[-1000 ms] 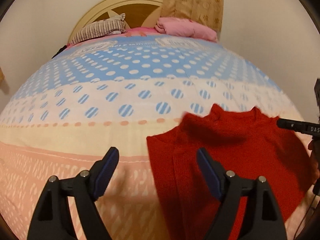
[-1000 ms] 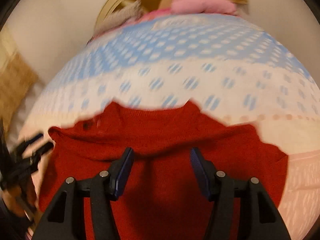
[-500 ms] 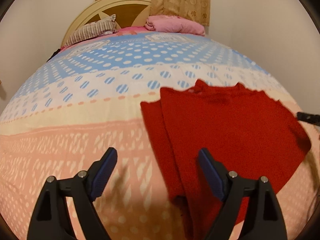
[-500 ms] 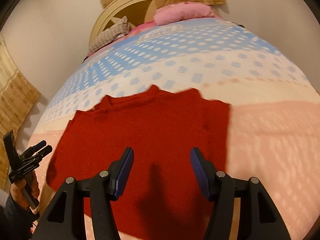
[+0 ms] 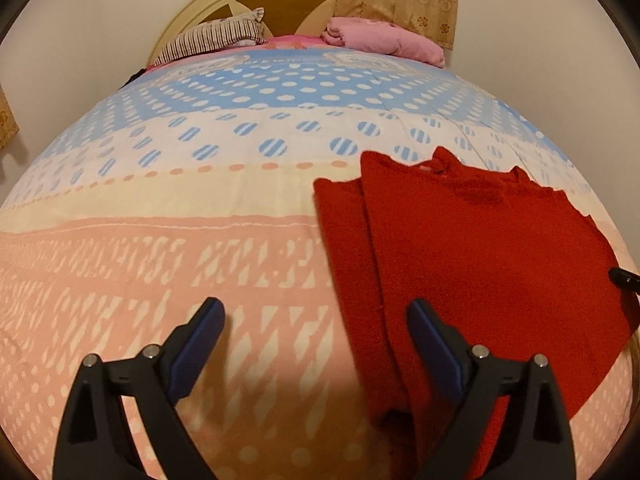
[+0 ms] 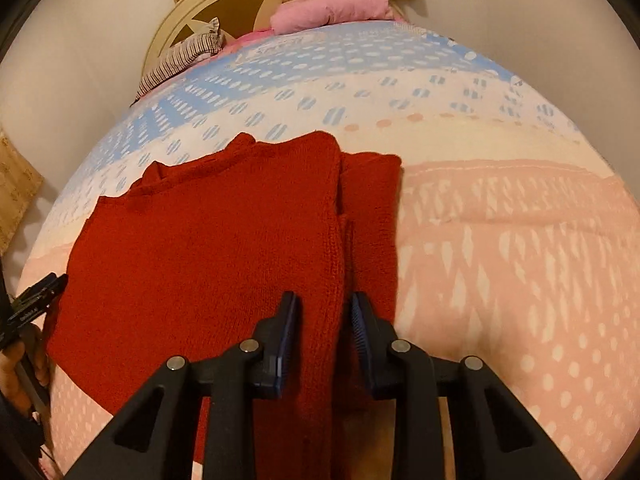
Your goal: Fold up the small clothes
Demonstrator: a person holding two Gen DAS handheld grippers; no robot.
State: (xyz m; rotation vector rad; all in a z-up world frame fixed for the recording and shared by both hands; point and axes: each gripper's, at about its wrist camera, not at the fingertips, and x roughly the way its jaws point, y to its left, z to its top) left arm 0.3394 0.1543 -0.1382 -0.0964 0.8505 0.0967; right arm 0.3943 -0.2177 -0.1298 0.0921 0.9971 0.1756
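right gripper (image 6: 325, 312): jaws drawn narrow around a raised lengthwise fold of the red knit garment (image 6: 208, 248), apparently pinching it, though contact is hard to confirm. left gripper (image 5: 316, 320): jaws wide, holding nothing, above the bedspread (image 5: 180, 208) just beside the garment's edge. garment lies flat on the bed, collar toward the striped pillow (image 5: 216, 38).

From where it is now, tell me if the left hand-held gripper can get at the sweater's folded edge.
Probably yes. The left hand-held gripper is open above the bedspread, and the sweater edge lies just ahead between its fingers with nothing in between.
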